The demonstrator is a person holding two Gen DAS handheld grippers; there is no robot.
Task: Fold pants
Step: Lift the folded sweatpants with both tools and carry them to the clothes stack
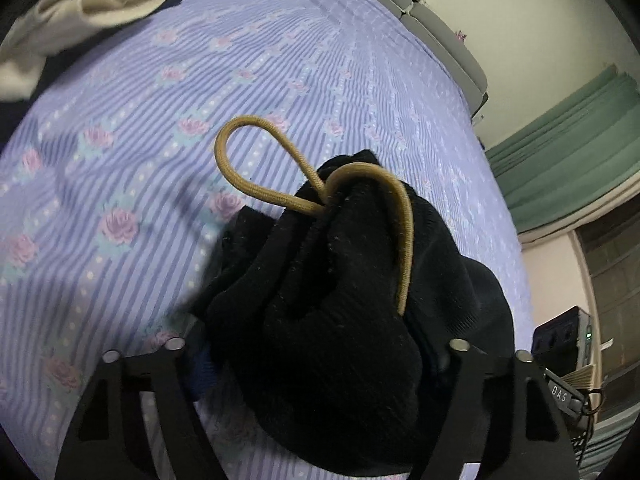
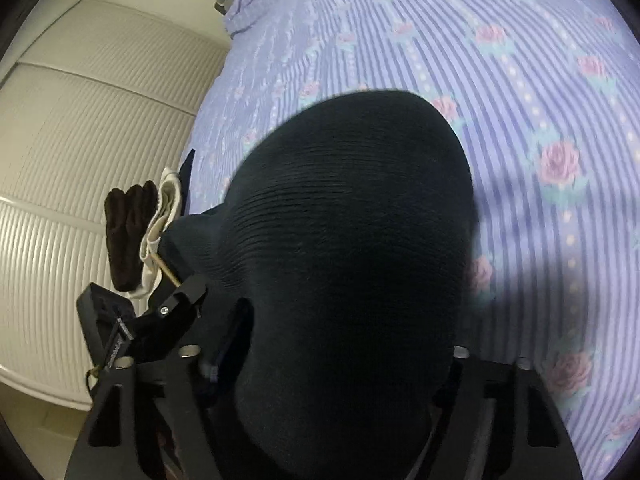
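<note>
The black pants point(image 1: 340, 340) lie bunched on the striped floral bed sheet point(image 1: 160, 120), and a tan drawstring point(image 1: 240, 184) loops out of the waistband. My left gripper point(image 1: 320, 272) straddles this bunch with its jaws wide apart. The cloth mounds up between the fingers and hides the tips. In the right wrist view the black pants point(image 2: 352, 220) fill the middle. My right gripper point(image 2: 332, 288) stands around them, jaws also wide and tips covered by fabric. The left gripper's body point(image 2: 120, 320) shows at the lower left.
A white garment point(image 1: 92, 4) lies on the bed's far corner, next to a dark brown garment point(image 2: 126, 232). Louvred wardrobe doors point(image 2: 80, 140) stand beside the bed. A grey bed frame point(image 1: 440, 28) and green curtain point(image 1: 568, 140) border the other side.
</note>
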